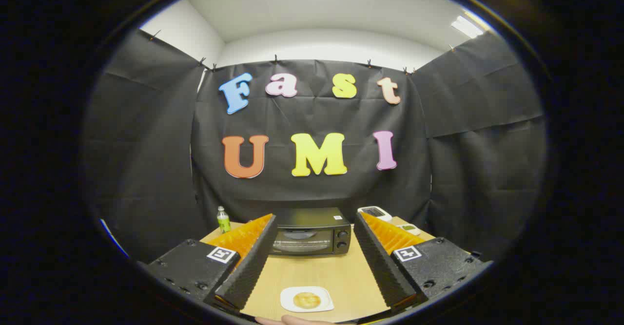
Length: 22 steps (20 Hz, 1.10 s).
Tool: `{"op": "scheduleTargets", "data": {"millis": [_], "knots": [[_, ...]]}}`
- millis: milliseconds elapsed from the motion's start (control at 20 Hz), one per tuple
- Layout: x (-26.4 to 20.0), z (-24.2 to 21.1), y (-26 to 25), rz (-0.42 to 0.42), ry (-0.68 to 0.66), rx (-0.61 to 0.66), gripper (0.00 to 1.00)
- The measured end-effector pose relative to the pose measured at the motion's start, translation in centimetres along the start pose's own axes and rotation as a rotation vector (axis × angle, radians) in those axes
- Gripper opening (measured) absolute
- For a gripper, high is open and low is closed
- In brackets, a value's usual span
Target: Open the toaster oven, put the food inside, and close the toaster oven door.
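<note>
Gripper (312, 220): spread wide, nothing between the fingers and nothing touching either one. It's held up above the near end of the table, aimed pretty much level at the back wall of the booth, so both fingers come in low and angle toward each other as they reach forward.

Left finger (248, 261): its tip lines up with the toaster oven's left front corner, but from this angle I can't tell how far short of it the tip really sits.

Right finger (380, 261): same deal on the oven's right side, no visible contact.

Toaster oven (311, 231): dark box at the far end of the table, framed in the gap between the two fingertips. Door is closed, two knobs on its right side.

Food (307, 299): a round golden-brown piece, looks like a small pastry or cookie, lying on a white square plate (306, 299). Plate is on the near part of the table, down between the finger bases, well apart from the oven.

Table (317, 271): light wood top.

Hand (287, 320): just a sliver of the person's hand shows below the plate, too little to say how it's posed.

Bottle (223, 219): small green one standing upright at the far left of the table, beyond the left finger.

Other stuff: two pale gadgets (375, 212) on the far right of the table, partly behind the right finger. Can't make out what they are.
</note>
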<state>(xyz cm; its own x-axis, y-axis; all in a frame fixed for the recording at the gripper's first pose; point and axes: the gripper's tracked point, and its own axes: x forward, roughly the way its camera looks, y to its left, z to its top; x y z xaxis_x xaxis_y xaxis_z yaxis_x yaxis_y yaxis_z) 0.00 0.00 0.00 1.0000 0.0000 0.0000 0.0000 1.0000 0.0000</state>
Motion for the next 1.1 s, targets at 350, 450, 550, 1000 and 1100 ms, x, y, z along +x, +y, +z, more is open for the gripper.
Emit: {"op": "scheduleTargets", "data": {"millis": [350, 450, 550, 1000, 1100], "knots": [[-0.2, 0.1, -0.6, -0.011, -0.012, 0.0, 1.0], [0.0, -0.2, -0.8, -0.016, -0.006, 0.007, 1.0], [0.3, -0.5, -1.0, -0.018, 0.003, 0.007, 1.0], [3.3, -3.5, -0.6, 0.002, 0.075, -0.024, 1.0], [4.6, -4.2, -0.7, 0.017, 0.079, -0.043, 1.0]]}}
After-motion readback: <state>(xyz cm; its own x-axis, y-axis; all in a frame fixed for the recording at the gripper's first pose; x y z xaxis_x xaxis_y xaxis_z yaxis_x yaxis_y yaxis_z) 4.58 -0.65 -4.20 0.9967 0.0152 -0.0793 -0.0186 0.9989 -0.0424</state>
